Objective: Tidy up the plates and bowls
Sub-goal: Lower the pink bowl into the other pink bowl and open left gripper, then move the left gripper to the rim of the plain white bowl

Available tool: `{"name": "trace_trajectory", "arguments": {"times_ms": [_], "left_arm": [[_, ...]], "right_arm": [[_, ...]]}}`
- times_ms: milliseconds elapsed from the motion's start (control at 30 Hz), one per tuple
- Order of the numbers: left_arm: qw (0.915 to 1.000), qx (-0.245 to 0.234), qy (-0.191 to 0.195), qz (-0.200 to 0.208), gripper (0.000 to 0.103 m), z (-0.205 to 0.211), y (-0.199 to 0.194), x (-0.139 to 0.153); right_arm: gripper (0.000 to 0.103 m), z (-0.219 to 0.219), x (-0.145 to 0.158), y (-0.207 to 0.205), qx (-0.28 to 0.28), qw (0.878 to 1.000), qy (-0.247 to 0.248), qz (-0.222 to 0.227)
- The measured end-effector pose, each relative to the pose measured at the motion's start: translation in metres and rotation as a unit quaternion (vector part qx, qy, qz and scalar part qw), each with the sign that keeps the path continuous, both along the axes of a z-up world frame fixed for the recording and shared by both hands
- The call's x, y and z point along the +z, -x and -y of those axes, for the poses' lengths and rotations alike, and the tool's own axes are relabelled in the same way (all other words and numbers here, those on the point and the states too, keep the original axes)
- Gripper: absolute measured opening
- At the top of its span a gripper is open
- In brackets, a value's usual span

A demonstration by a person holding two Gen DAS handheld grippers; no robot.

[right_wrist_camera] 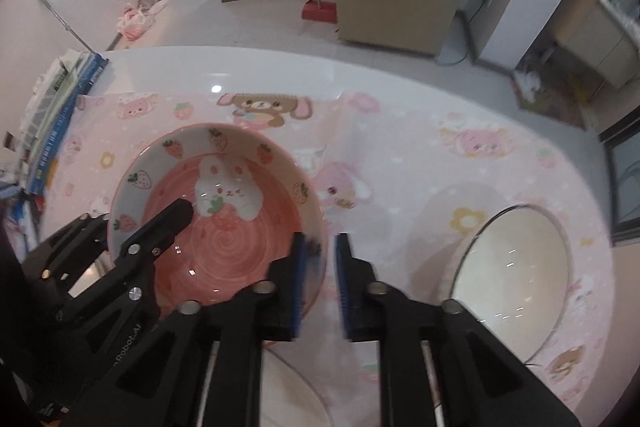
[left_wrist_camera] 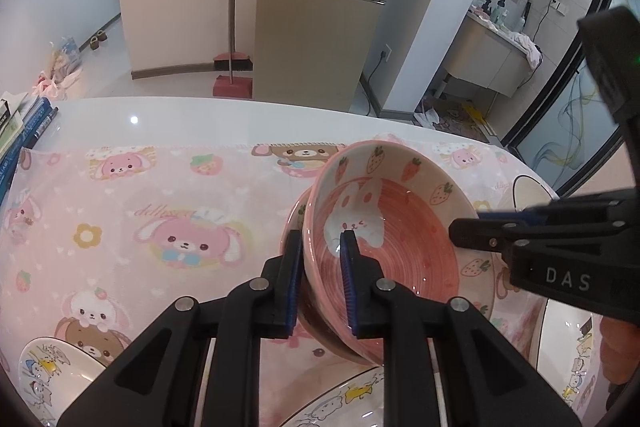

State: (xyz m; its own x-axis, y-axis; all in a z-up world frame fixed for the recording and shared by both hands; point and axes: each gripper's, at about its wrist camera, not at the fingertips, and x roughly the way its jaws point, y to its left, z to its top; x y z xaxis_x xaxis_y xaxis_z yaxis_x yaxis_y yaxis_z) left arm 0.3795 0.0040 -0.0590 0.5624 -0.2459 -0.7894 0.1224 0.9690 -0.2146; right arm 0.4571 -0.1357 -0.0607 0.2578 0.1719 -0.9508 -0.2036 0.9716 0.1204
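Observation:
My left gripper (left_wrist_camera: 321, 283) is shut on the near rim of a pink bunny bowl (left_wrist_camera: 400, 227), holding it tilted above a matching pink plate (left_wrist_camera: 480, 267). The bowl also shows in the right wrist view (right_wrist_camera: 224, 227), with the left gripper's finger (right_wrist_camera: 160, 231) inside it. My right gripper (right_wrist_camera: 320, 279) is open, its jaws straddling the bowl's right rim without closing on it. It shows in the left wrist view (left_wrist_camera: 468, 233) at the bowl's right side.
A pink cartoon cloth (left_wrist_camera: 140, 227) covers the white table (left_wrist_camera: 200, 115). A cream plate (right_wrist_camera: 516, 279) lies at the right. Cartoon-printed plates (left_wrist_camera: 44, 375) sit at the near left and near middle (left_wrist_camera: 344, 403). Books (right_wrist_camera: 60, 115) are stacked at the left edge.

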Motion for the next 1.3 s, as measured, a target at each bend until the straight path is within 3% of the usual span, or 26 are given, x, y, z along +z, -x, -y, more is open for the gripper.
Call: {"name": "trace_trajectory", "arguments": {"times_ms": [100,233,333,433,500,567,633,733,867,1300], "left_arm": [[0.9998,-0.008,0.014,-0.015,0.019,-0.004,-0.003,0.001],[0.9968,-0.007,0.075,-0.026,0.025,-0.024,-0.006,0.006],[0.9958,-0.010,0.087,-0.026,0.025,-0.031,-0.006,0.007],[0.9963,-0.011,0.082,-0.023,0.027,-0.030,-0.004,0.010],[0.9969,-0.015,0.076,-0.015,0.038,-0.030,-0.001,0.014],[0.9983,-0.005,0.054,0.022,0.057,-0.031,0.007,0.028],[0.9975,-0.010,0.050,0.048,0.058,-0.036,0.014,0.040],[0.9963,-0.001,0.066,0.055,0.059,-0.050,0.018,0.049],[0.9959,0.011,0.059,0.068,0.068,-0.056,0.020,0.055],[0.9944,-0.012,0.029,0.101,0.082,-0.026,0.038,0.078]], "right_arm": [[0.009,-0.002,0.001,0.001,-0.001,1.000,0.000,0.007],[0.007,-0.003,0.002,0.000,-0.002,1.000,-0.003,0.003],[0.006,-0.004,0.004,0.001,0.004,1.000,0.004,0.009],[0.006,-0.005,0.005,0.002,0.004,1.000,0.010,0.007],[0.006,-0.006,0.005,0.002,0.006,1.000,0.011,0.007],[0.006,-0.007,0.004,0.002,0.007,1.000,0.018,0.005],[0.006,-0.007,0.003,0.002,0.008,1.000,0.019,0.005],[0.006,-0.004,0.004,0.002,0.004,1.000,0.014,0.001],[0.006,0.004,0.013,0.006,-0.006,1.000,0.006,0.008],[0.007,0.071,0.086,0.061,-0.033,0.997,-0.002,0.075]]}}
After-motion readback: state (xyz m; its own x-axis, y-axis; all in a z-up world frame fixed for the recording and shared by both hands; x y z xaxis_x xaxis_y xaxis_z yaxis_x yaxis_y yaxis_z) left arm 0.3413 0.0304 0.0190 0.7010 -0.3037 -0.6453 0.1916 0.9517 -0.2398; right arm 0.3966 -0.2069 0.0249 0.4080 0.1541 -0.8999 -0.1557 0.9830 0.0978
